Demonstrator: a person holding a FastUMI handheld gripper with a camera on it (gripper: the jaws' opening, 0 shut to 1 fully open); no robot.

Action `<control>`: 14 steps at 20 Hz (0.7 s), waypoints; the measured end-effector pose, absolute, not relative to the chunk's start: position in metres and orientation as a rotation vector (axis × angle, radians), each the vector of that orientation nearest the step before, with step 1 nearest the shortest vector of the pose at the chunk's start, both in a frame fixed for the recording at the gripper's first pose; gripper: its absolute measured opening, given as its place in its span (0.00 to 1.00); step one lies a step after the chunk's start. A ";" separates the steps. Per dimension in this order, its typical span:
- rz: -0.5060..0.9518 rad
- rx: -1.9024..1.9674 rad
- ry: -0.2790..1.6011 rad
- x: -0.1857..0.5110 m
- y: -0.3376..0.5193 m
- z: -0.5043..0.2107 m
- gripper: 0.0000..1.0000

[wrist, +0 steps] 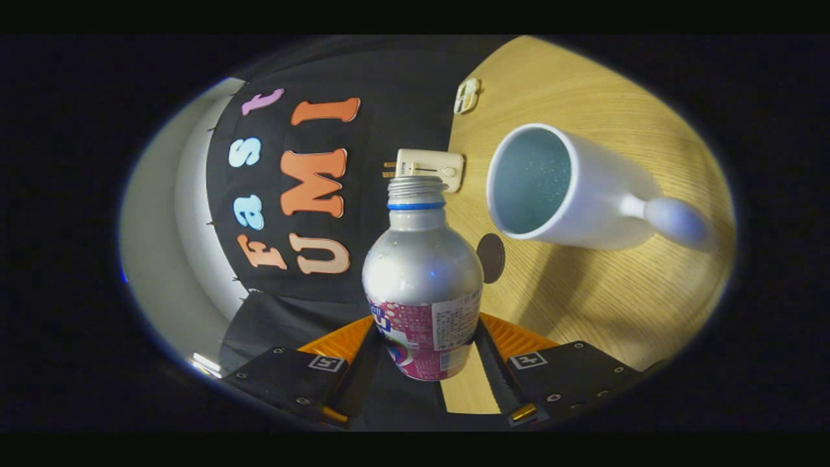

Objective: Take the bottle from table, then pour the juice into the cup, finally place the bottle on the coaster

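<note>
The bottle [421,272] has a silver metal body, a blue ring under its open threaded neck, and a pink and white label with small print. The cup [564,188] is white outside and pale blue-grey inside. The table [603,298] is light yellow wood with fine grain lines. The coaster [493,258] is dark brown.

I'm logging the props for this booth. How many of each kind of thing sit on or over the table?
Bottle, held between the gripper fingers: 1
White cup: 1
Dark round coaster: 1
Small white devices: 2
Total: 5
</note>
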State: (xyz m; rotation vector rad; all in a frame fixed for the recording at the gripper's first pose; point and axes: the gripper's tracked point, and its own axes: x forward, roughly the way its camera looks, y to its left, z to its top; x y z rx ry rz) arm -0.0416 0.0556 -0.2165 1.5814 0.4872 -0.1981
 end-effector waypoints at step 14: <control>-0.019 0.817 0.381 -0.009 0.081 -0.158 0.77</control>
